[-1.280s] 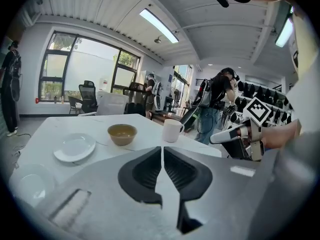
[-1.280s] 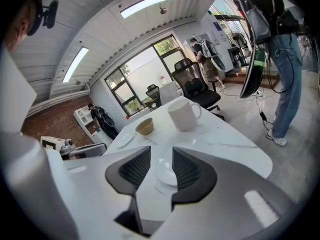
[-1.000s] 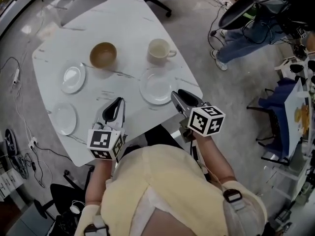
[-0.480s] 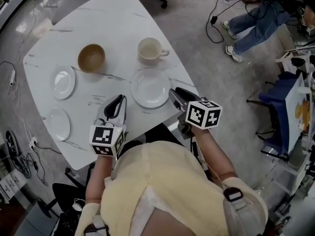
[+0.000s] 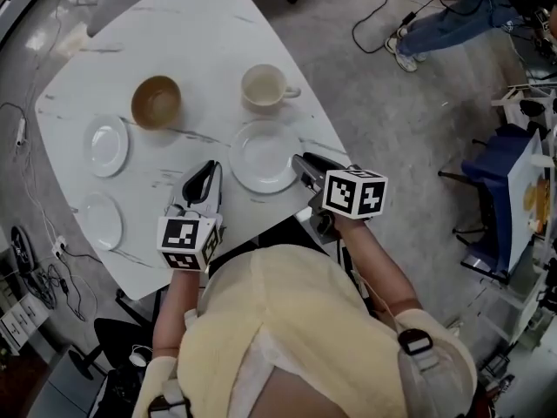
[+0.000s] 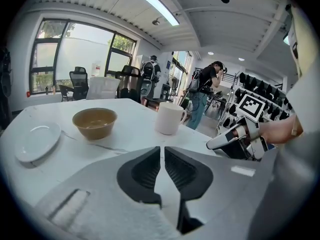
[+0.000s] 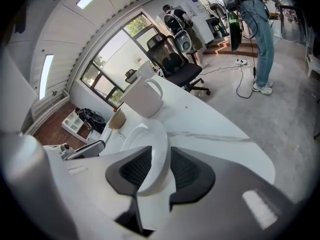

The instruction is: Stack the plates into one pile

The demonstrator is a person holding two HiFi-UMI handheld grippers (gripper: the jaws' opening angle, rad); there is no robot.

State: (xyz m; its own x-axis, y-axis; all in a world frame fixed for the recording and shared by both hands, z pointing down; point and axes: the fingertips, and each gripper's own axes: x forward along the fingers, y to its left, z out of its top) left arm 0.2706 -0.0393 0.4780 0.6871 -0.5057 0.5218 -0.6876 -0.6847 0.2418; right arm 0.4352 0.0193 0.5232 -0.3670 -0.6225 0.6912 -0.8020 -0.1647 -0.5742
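head view: a white marble table [image 5: 200,42] carries three white plates, a brown bowl and a white cup. the large plate [image 5: 264,156] lies flat at the near right, just on the near side of the cup [image 5: 264,87]. two small plates lie well apart from it on the left, one [image 5: 106,145] beside the bowl [image 5: 157,101], the other [image 5: 100,219] closer to the table's near edge. all three plates lie singly.

the right tool [image 5: 305,165] is at the large plate's right rim. in the right gripper view its jaws stand apart with that rim between them. they have just been closing but do not visibly clamp it. the left tool [image 5: 207,172] hovers over bare table just left of the large plate, its jaws drawn together to a slit with nothing between them.
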